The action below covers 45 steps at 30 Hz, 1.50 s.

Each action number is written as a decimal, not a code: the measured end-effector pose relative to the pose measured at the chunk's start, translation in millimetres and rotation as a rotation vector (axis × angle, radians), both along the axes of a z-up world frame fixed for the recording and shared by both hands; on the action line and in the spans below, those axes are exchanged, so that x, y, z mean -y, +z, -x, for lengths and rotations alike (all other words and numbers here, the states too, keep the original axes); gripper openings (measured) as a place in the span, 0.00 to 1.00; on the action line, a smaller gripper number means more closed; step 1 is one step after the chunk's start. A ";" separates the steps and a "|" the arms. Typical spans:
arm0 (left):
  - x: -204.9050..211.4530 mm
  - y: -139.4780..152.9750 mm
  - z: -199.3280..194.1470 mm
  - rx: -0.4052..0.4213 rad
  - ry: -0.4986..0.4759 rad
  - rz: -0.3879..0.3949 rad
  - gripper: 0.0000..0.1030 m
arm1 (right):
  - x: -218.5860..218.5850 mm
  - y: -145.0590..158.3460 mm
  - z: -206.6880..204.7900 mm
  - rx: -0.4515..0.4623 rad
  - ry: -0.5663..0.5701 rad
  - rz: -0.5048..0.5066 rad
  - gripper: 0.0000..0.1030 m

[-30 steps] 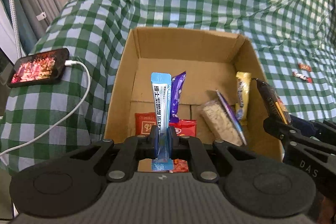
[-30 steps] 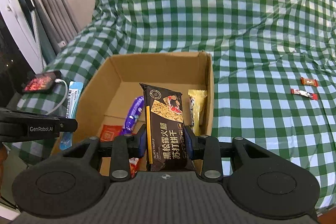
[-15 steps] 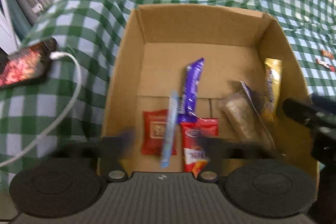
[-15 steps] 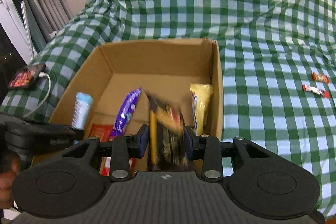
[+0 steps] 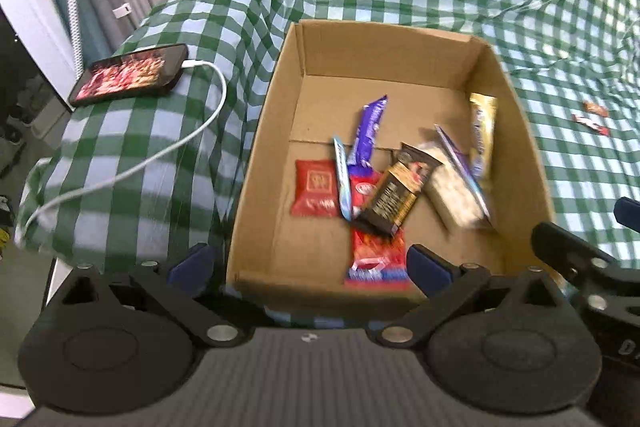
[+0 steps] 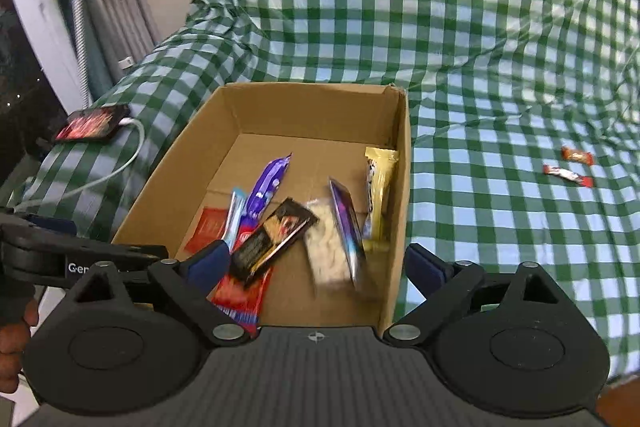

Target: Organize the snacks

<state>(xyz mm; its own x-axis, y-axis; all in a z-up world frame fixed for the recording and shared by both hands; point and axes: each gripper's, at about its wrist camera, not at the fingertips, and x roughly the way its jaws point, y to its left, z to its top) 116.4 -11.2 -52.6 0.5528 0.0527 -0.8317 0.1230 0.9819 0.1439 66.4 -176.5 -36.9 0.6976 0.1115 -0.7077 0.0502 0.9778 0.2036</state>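
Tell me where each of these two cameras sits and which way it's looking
Left wrist: on the left gripper, looking down into the cardboard box; the right gripper juts in at right.
Right wrist: on the right gripper, facing the box; the left gripper and a hand show at left.
Shared: box, snacks, phone, checked cloth.

The checked bed cover [image 6: 500, 39] carries a cardboard box [image 6: 401, 163] ahead of the tool, a phone [image 6: 93, 123] far left, two small candies [image 6: 572, 167] right.
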 end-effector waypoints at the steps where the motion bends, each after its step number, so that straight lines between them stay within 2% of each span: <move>1: 0.4 3.0 9.1 0.008 0.001 0.004 1.00 | -2.1 4.0 8.8 0.014 -0.007 0.009 0.95; 9: 2.0 17.4 62.9 0.078 0.004 0.007 1.00 | -11.0 21.1 63.9 0.064 -0.003 0.028 0.97; 17: 6.0 24.7 88.9 0.115 -0.020 0.002 1.00 | -10.7 33.6 97.9 0.126 -0.019 0.049 0.99; 29: 5.3 32.6 103.8 0.133 -0.022 0.008 1.00 | -7.6 38.6 114.4 0.145 -0.025 0.048 0.99; 45: 5.0 31.0 102.3 0.120 -0.020 0.005 1.00 | -6.1 37.8 113.6 0.137 -0.022 0.049 0.99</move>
